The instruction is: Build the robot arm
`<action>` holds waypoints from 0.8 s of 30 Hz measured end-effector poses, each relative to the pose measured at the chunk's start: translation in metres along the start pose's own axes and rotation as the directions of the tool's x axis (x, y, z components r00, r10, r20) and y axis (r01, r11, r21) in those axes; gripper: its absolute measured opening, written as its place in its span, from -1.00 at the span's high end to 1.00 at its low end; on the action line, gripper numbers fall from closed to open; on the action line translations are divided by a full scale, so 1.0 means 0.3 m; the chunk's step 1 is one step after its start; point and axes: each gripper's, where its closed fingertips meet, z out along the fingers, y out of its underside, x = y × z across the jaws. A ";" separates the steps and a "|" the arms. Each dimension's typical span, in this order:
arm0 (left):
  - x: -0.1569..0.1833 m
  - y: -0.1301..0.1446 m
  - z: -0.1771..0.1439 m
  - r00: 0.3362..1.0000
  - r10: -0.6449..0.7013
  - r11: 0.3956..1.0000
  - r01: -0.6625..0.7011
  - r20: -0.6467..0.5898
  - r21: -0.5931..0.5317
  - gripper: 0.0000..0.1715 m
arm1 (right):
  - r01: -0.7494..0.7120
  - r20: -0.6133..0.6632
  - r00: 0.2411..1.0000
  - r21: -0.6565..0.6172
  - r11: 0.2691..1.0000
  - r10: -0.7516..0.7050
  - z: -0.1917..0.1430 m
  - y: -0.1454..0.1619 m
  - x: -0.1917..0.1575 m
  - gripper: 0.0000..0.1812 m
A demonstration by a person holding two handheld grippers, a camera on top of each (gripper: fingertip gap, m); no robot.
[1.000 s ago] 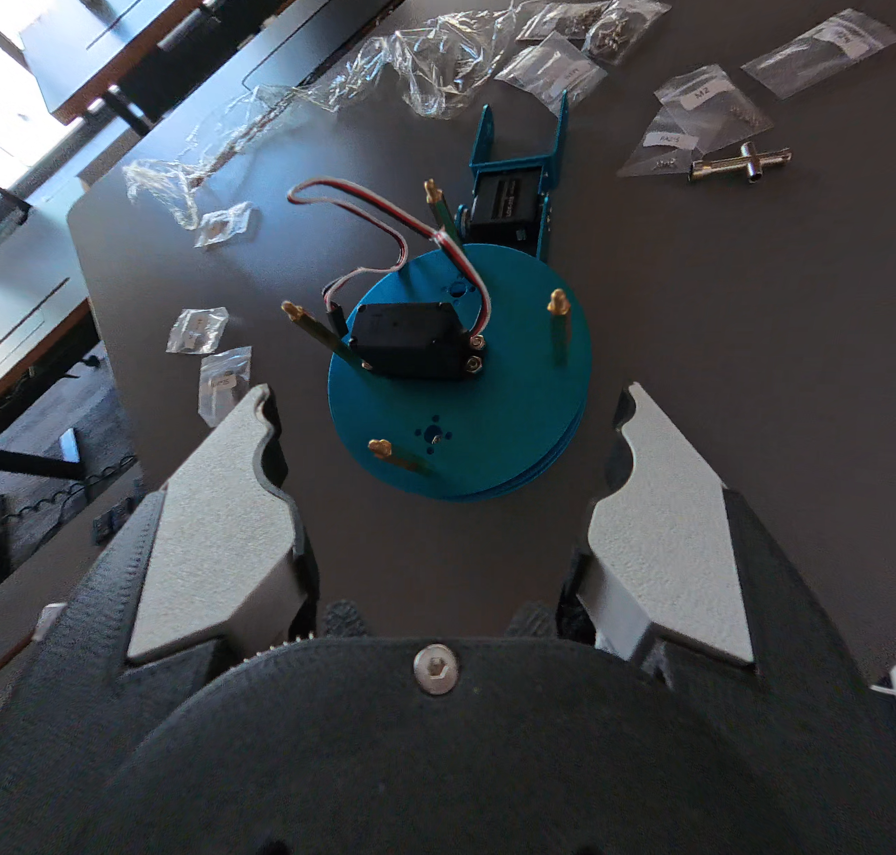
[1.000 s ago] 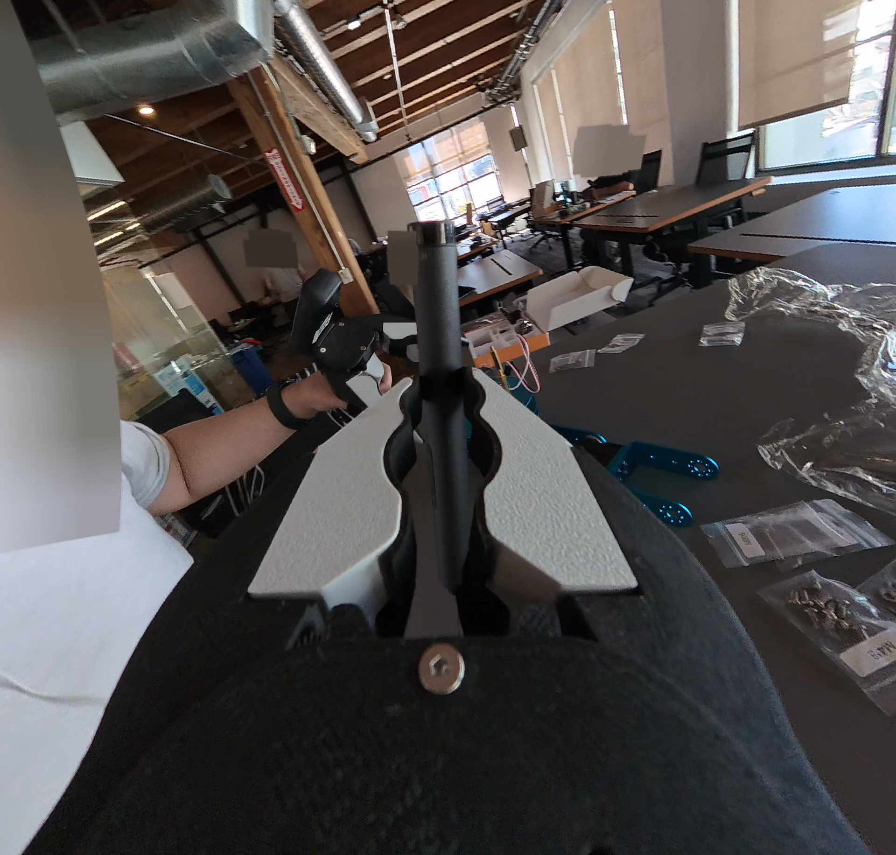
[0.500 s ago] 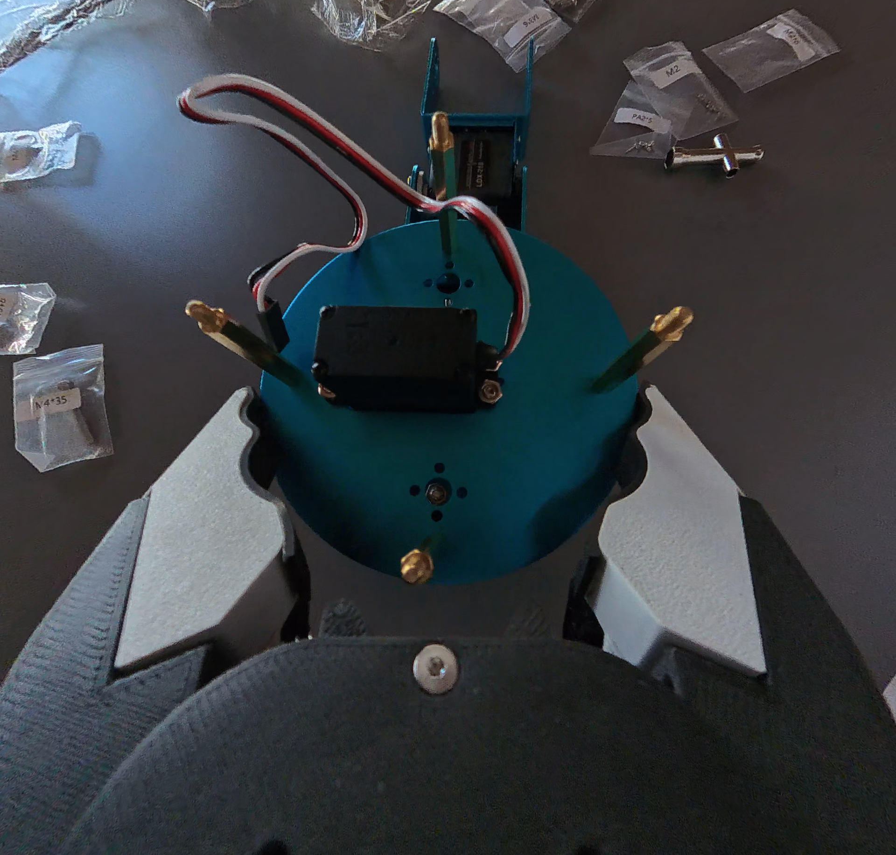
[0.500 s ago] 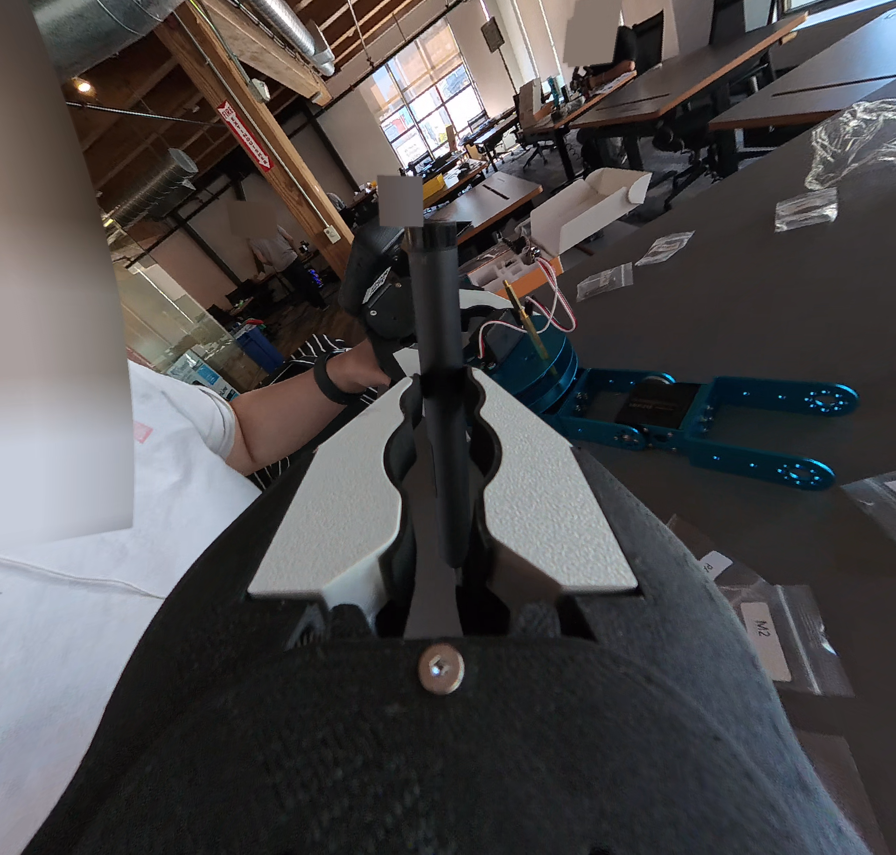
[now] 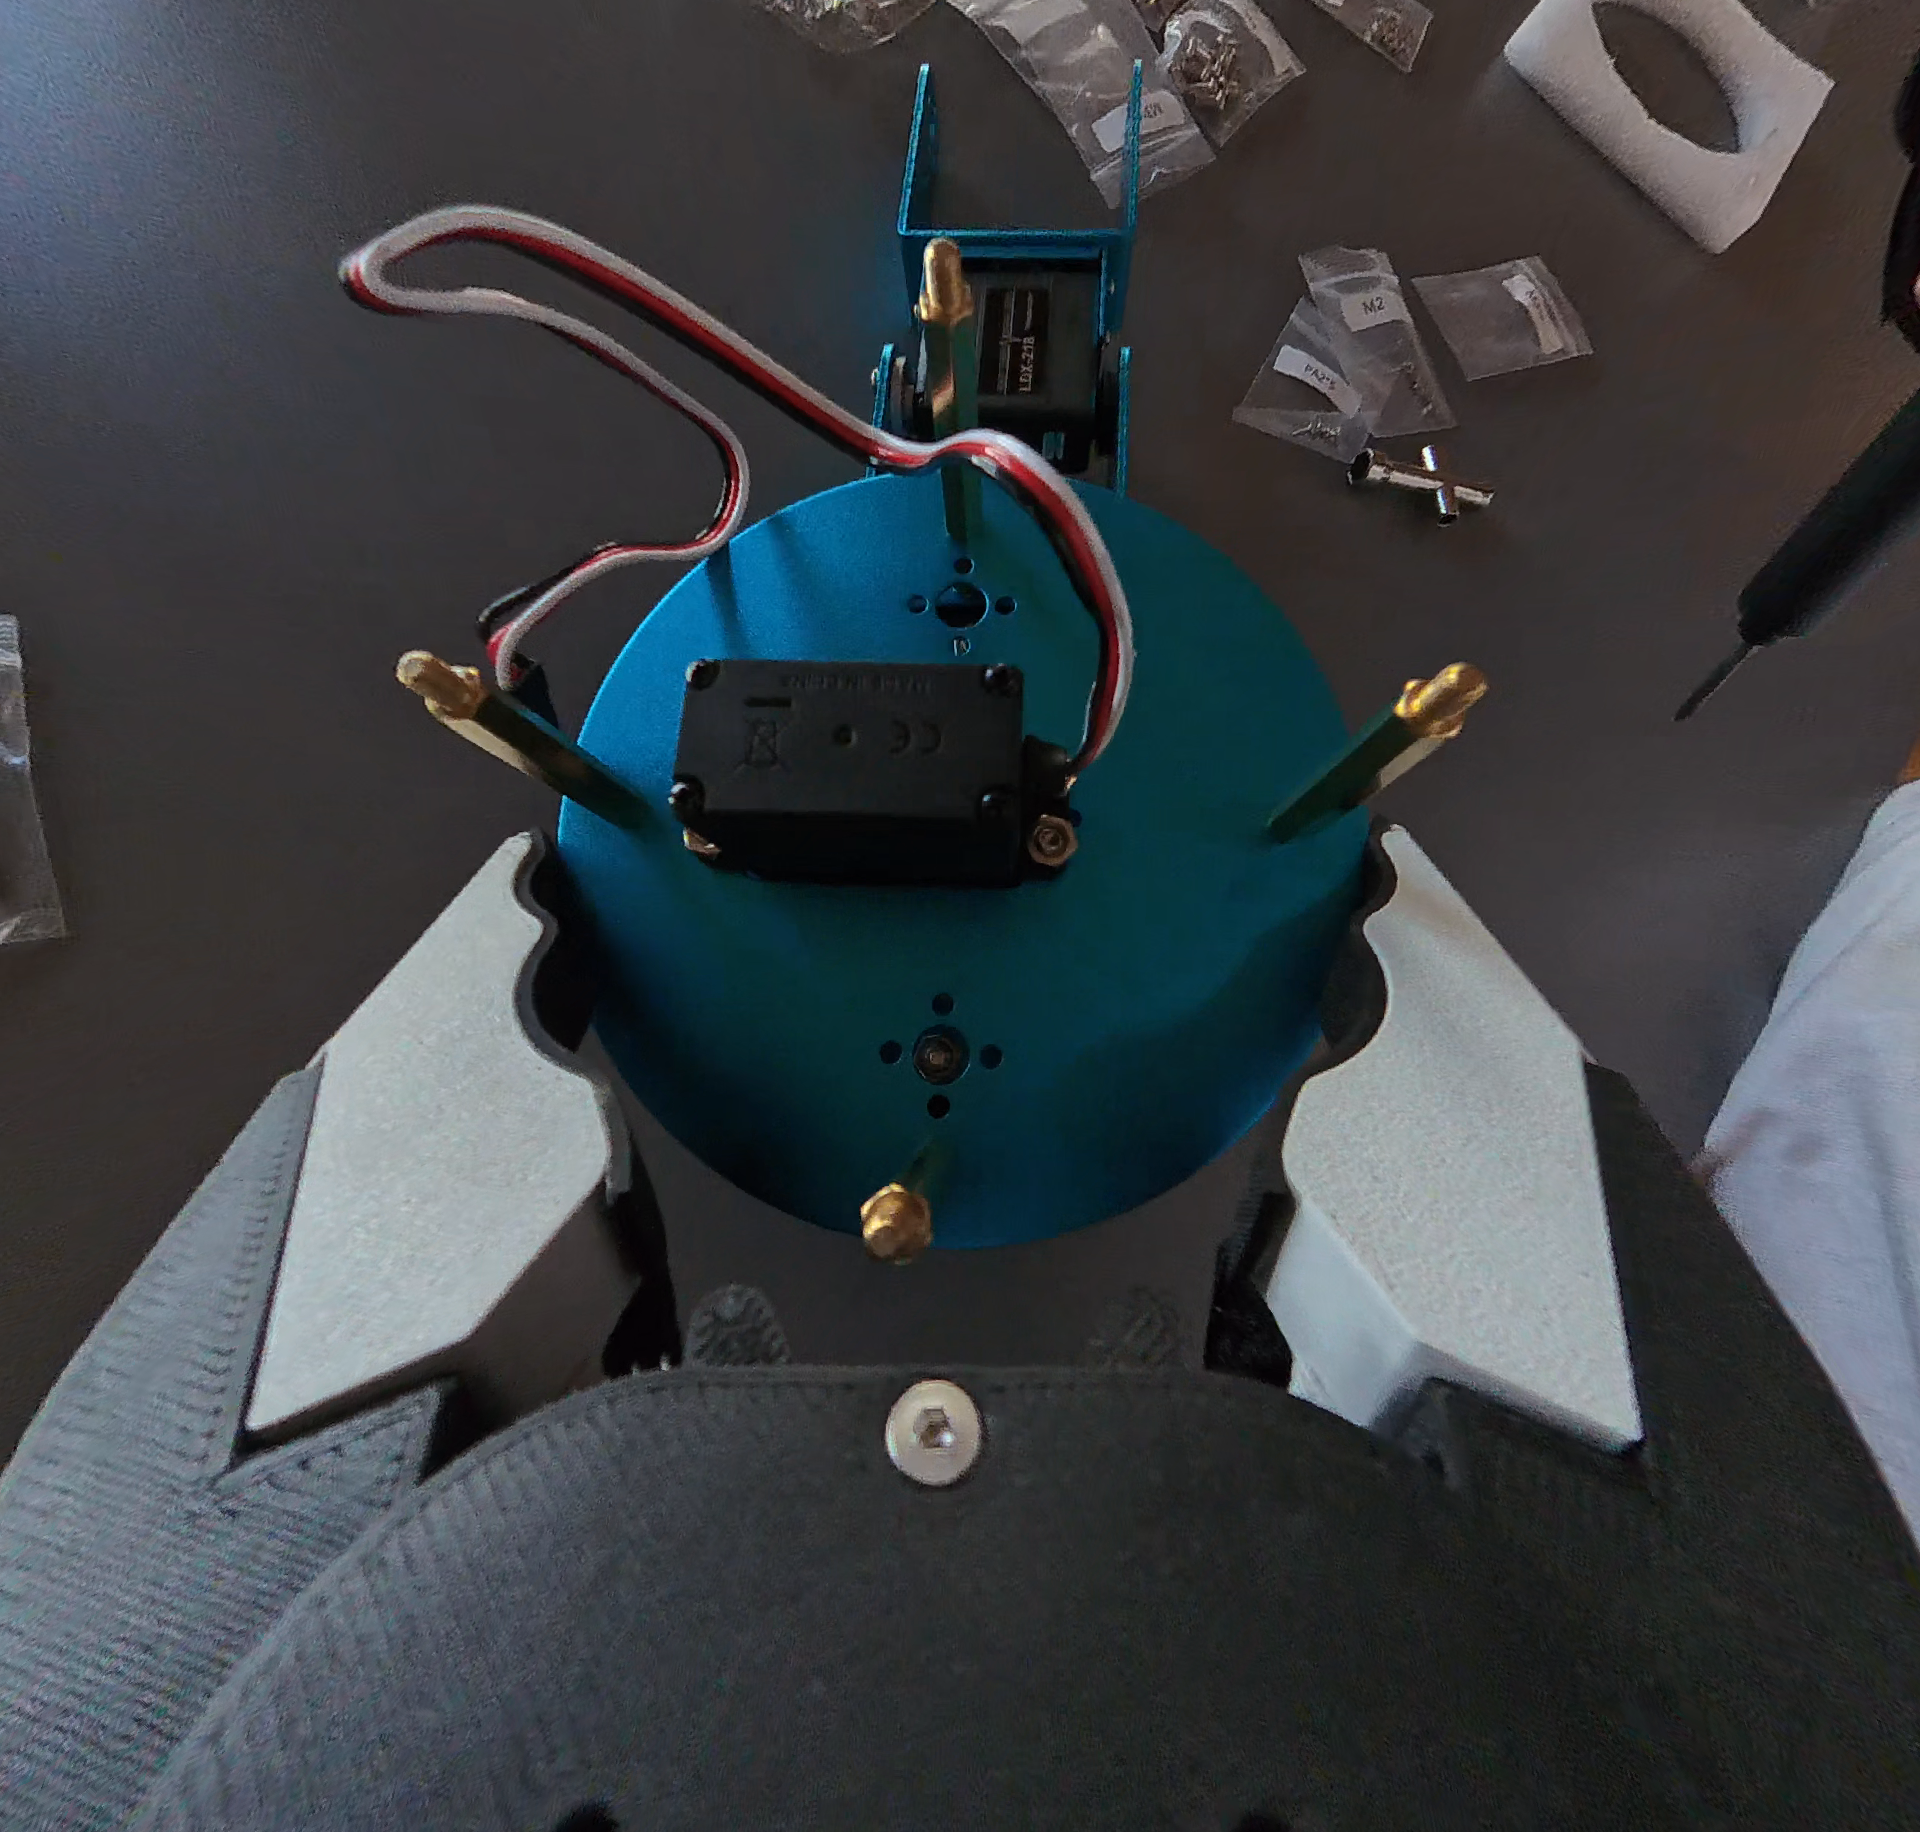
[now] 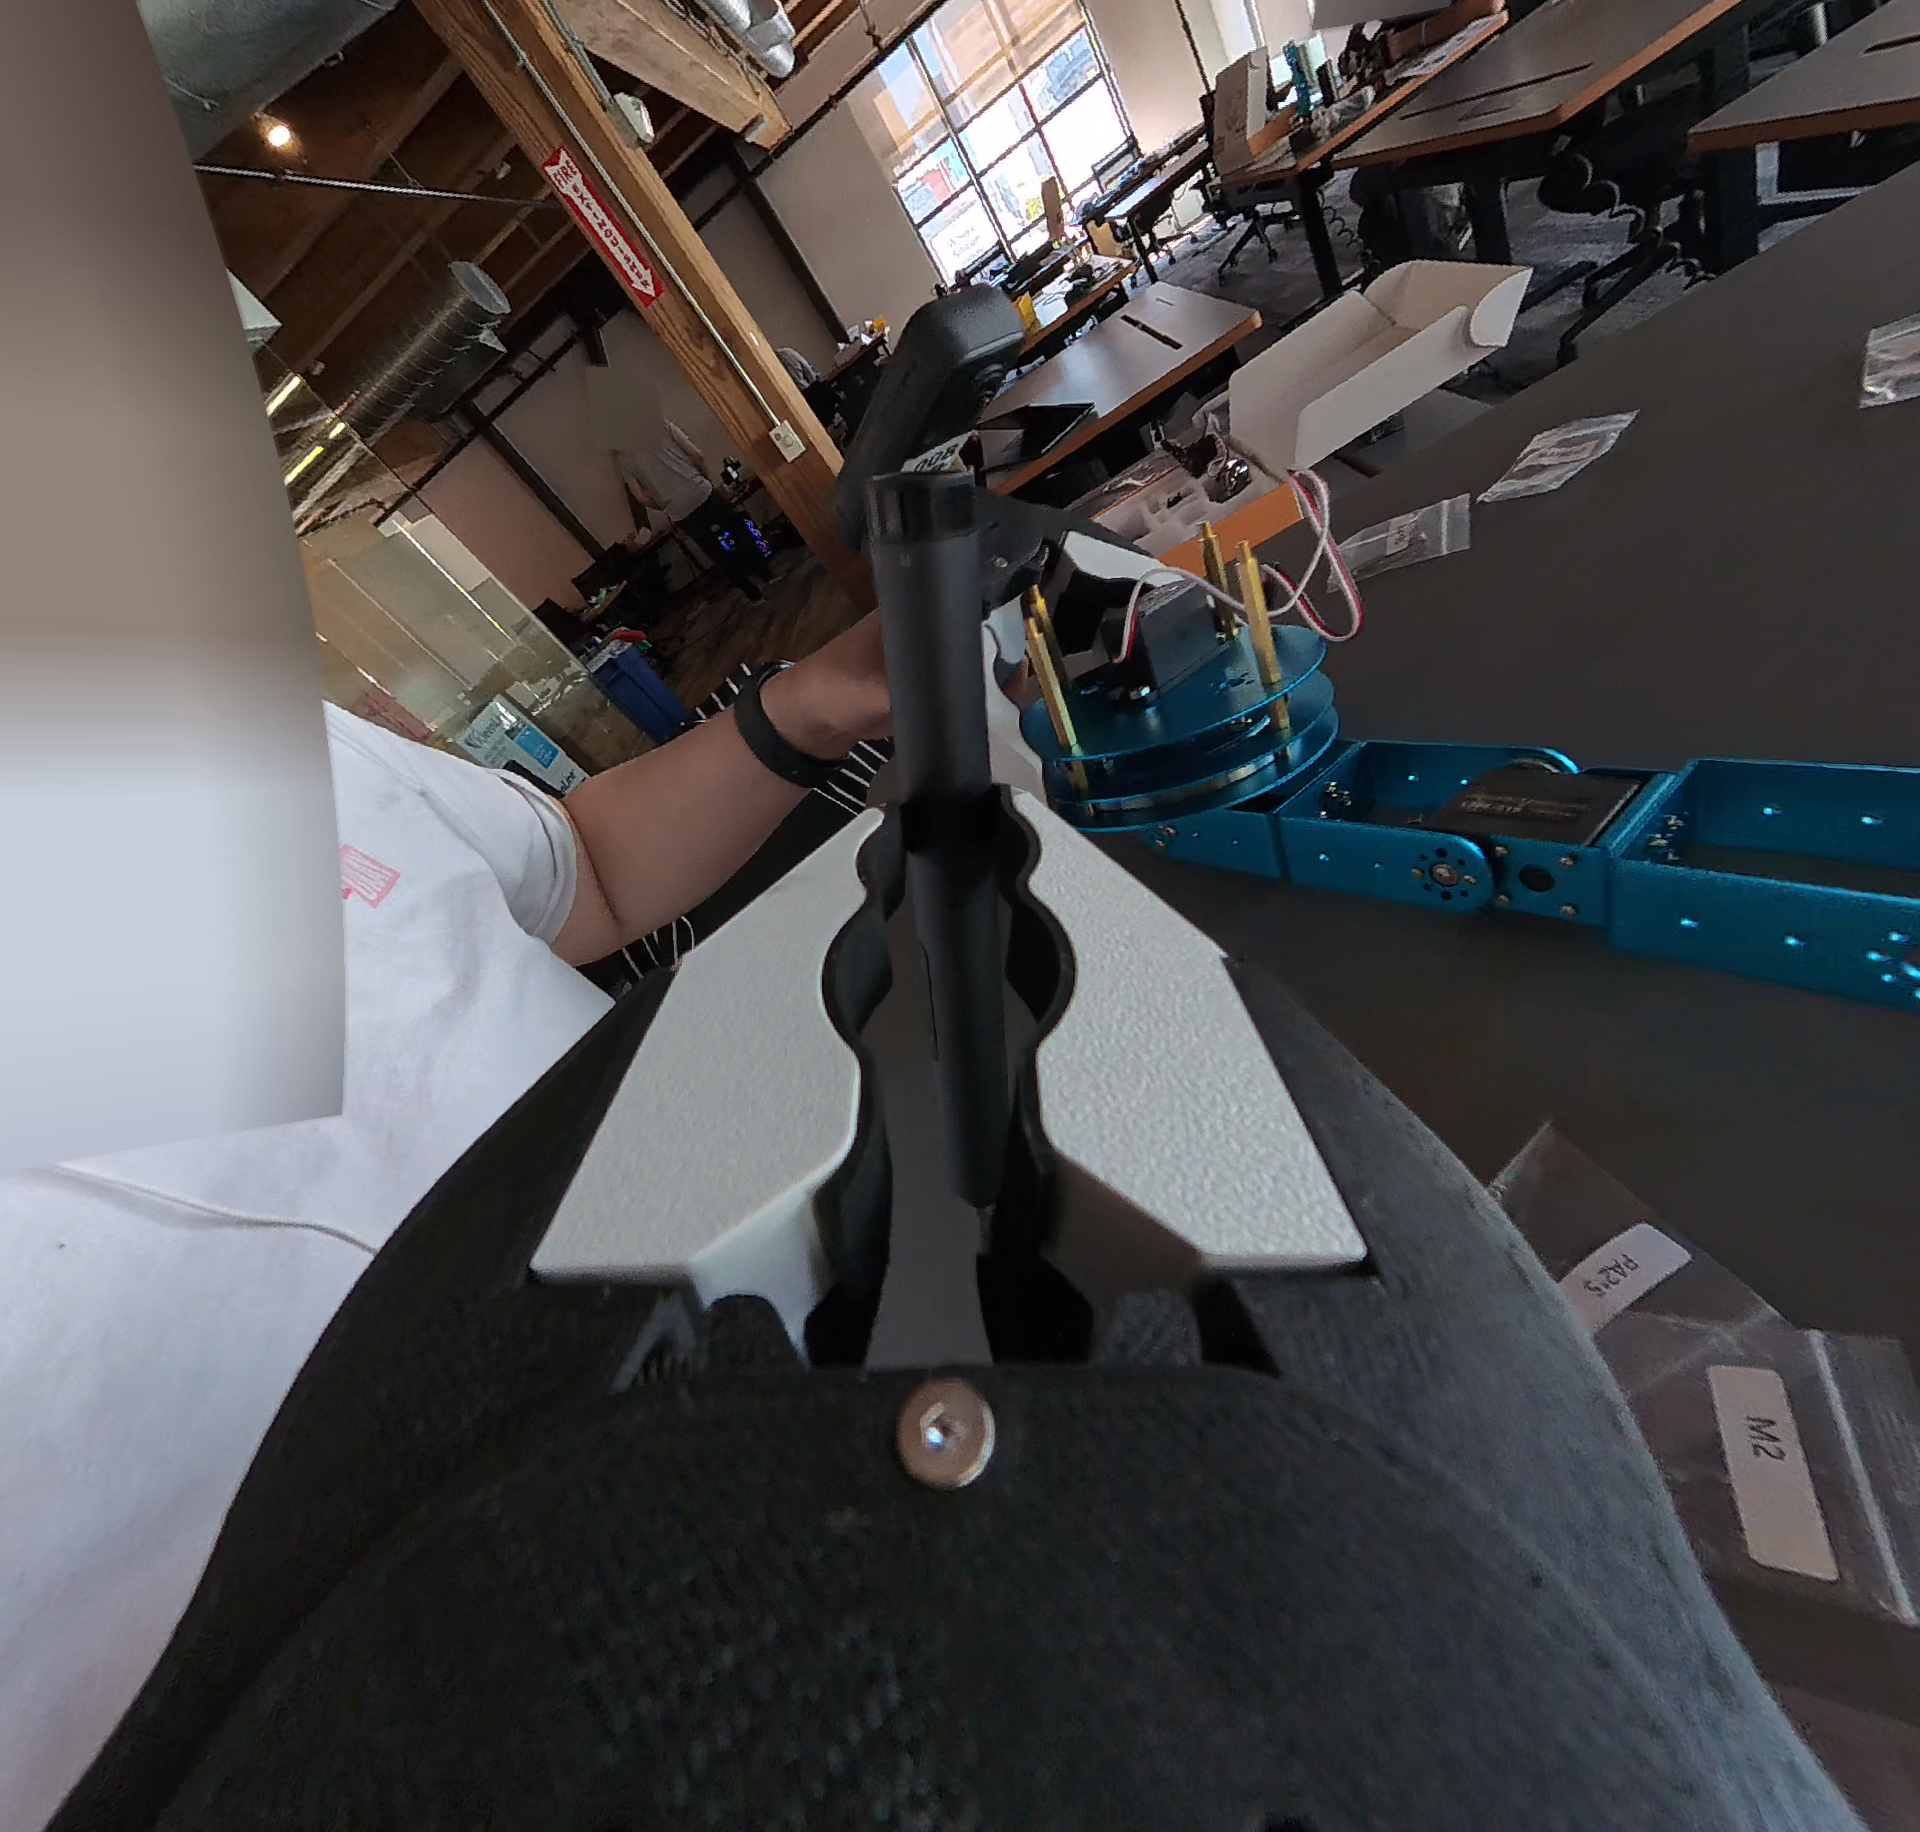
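While the dark table (image 5: 260, 224) lies spread under both tools, the trouble spots sit at the left gripper (image 5: 956, 909). Its wide-spread fingers (image 5: 436, 1086) bracket the blue round plate (image 5: 956, 951), one on each rim, close enough that I cannot tell touching from a hair apart. My judgement: an uneven squeeze could tip the stacked plates or skid them, since they stay joined to the blue bracket arm (image 6: 1558, 868) running away beyond the fingertips. Any drag would swing that whole linkage.

On the plate, just ahead of the fingertips, sits the black servo (image 5: 852, 774), and its red, white and black cable (image 5: 582, 296) loops out up and to the left. That loop, I reckon, could catch on the brass standoffs (image 5: 1382, 754), which poke up at four points around the rim.

Over to the right gripper (image 6: 940, 982): jaws pressed in on a dark screwdriver (image 6: 930, 702), handle poking out past the fingertips, shaft running back between the pads. From the left wrist view its tip (image 5: 1714, 681) hangs off to the right of the plate, clear of it. A slip in that narrow pinch could let the tool twist. Small parts bags (image 5: 1340, 369) and a metal cross wrench (image 5: 1423, 483) lie further right, easy to sweep aside.
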 end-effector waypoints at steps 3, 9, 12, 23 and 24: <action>-0.009 -0.007 0.002 1.000 -0.006 1.000 0.006 -0.004 0.008 -0.69 | -0.007 0.008 1.000 -0.001 1.000 0.007 0.005 0.007 -0.002 0.82; -0.034 -0.020 0.014 0.997 0.053 0.999 -0.054 0.061 0.010 -0.68 | -0.019 0.013 1.000 -0.001 1.000 0.019 0.014 0.018 -0.002 0.82; -0.057 -0.029 0.014 0.997 0.042 0.999 -0.043 0.062 0.011 -0.68 | -0.022 0.015 1.000 -0.003 1.000 0.022 0.017 0.020 -0.003 0.82; -0.161 -0.046 0.014 0.980 0.129 0.991 -0.123 0.153 -0.050 -0.69 | -0.027 0.028 0.999 -0.014 1.000 0.027 0.036 0.026 -0.008 0.82; -0.165 -0.044 0.014 0.974 0.152 0.988 -0.143 0.169 -0.063 -0.69 | -0.026 0.029 0.999 -0.014 1.000 0.026 0.037 0.025 -0.008 0.82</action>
